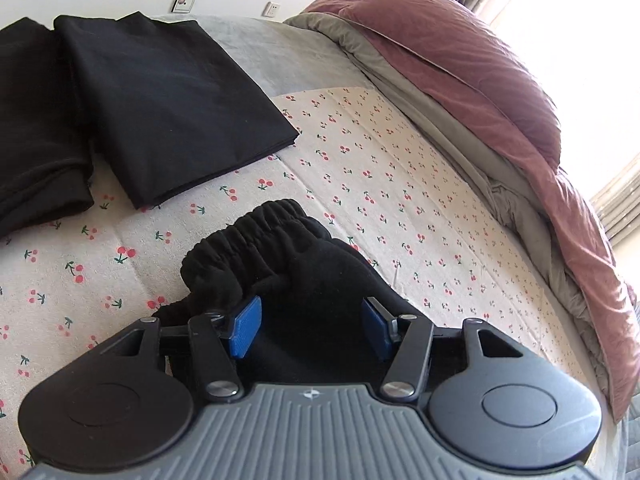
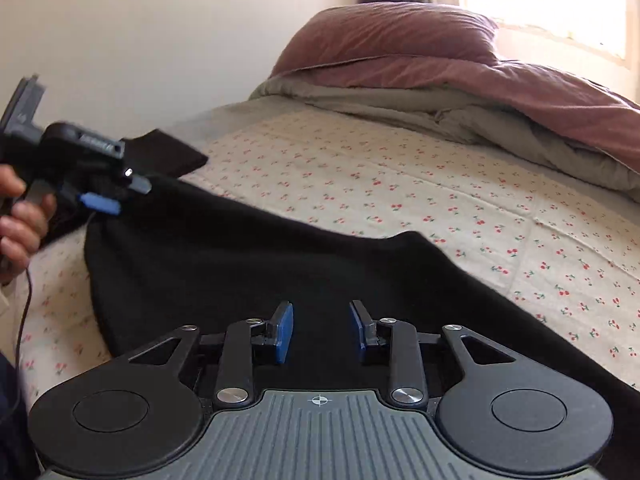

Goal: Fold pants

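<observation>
Black pants [image 1: 288, 256], one, under both claws; left claw [image 1: 312, 330], right claw [image 2: 322, 330] released. Left view only: two folded black garments [image 1: 168, 100].

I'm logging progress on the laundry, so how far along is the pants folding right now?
Done: two folded black garments lie on the cherry-print sheet. In hand: another pair of black pants is spread out, the left gripper open at the elastic waistband, the right gripper open over the fabric. Left: no fold in this pair shows yet.
</observation>
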Demonstrator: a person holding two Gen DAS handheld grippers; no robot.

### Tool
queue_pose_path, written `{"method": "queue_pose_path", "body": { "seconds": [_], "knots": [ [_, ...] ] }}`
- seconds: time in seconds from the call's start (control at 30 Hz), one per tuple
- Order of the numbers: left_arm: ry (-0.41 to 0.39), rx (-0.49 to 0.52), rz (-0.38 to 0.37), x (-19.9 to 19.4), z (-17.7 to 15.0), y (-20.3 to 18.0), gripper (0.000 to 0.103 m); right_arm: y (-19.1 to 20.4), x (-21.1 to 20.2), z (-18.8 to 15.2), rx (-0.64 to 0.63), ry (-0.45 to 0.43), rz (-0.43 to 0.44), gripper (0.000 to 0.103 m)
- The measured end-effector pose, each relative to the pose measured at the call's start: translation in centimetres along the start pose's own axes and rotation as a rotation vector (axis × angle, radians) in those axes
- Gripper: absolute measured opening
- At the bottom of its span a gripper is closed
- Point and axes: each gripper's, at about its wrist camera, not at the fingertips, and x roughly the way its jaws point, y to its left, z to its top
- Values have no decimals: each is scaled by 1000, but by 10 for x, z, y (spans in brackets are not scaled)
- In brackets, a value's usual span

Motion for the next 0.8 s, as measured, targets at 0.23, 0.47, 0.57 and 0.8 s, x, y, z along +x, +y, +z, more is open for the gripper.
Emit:
{"method": "queue_pose_path", "body": {
  "seconds": [0.23,0.47,0.57,0.8],
  "knots": [
    [-46,32,152,-2,3,21,63,74,24,-46,-91,95,112,26],
    [-8,113,271,20,-9,15,47,64,12,-59,93,122,139,26],
    [-25,125,302,18,-13,13,41,56,-12,-60,90,114,109,26],
    [-52,145,327,9,-13,6,43,-55,-84,-77,230,133,-152,37]
  ]
}}
